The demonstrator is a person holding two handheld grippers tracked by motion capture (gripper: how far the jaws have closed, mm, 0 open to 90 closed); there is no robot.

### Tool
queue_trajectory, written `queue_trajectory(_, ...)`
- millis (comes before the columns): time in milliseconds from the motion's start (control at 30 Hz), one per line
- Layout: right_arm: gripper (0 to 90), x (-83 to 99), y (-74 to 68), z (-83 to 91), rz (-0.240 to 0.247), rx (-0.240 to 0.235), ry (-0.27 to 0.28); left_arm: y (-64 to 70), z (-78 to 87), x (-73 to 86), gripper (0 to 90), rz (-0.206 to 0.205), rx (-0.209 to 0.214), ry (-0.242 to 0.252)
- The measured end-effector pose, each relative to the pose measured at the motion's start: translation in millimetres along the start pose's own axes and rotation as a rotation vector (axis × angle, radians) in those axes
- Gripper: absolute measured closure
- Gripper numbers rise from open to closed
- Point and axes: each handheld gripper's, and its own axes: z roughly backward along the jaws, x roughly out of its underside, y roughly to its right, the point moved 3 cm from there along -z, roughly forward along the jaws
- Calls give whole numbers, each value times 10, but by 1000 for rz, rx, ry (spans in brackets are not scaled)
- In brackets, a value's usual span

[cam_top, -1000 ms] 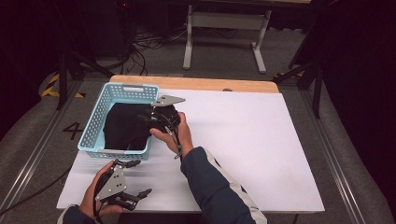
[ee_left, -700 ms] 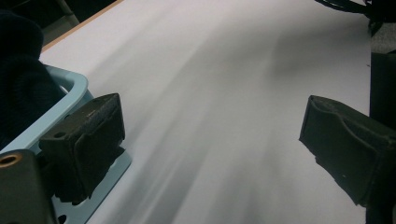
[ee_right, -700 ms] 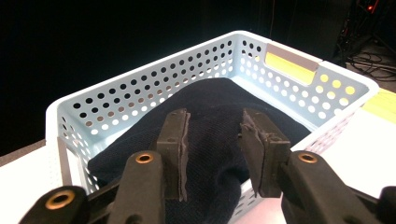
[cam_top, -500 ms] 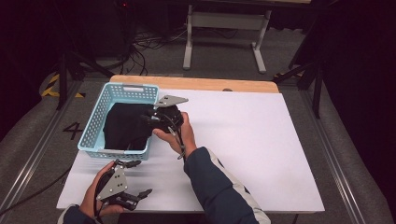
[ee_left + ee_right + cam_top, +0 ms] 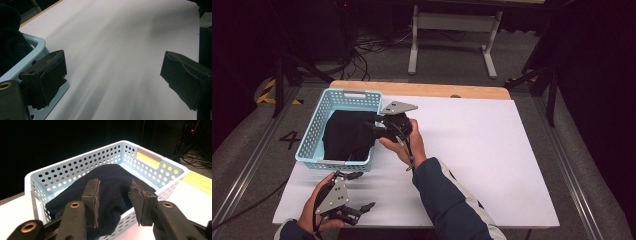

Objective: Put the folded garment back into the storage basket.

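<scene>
Little has moved since the earlier frames: the right hand-held gripper still hovers at the light blue basket's right rim, jaws parted and empty, above the black cloth inside. The left hand-held gripper rests wide open on the worktop, near the basket's front.

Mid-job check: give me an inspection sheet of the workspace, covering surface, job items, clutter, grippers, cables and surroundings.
Surface: white table top with a wooden far edge, bare apart from the basket.
Job's things: light blue perforated basket at the table's left; dark cloth heaped inside it.
Clutter: nothing seen.
Grippers: right gripper at the basket's near wall, jaws apart, with the cloth seen between them; whether they touch it is unclear. Left gripper near the table's front edge, jaws wide apart, holding nothing.
Cables: a cable runs from the right gripper over the hand; more lie on the floor beyond the table.
Surroundings: dark room, grey floor, a white table frame behind.
</scene>
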Motion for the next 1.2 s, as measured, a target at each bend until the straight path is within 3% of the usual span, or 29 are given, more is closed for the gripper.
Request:
queue_trajectory(700,492,-22,39,241,37,33,8,-1,-18,10,74,1,5,-11)
queue_trajectory(1200,332,-9,94,414,58,47,18,4,-26,16,74,-1,6,-16)
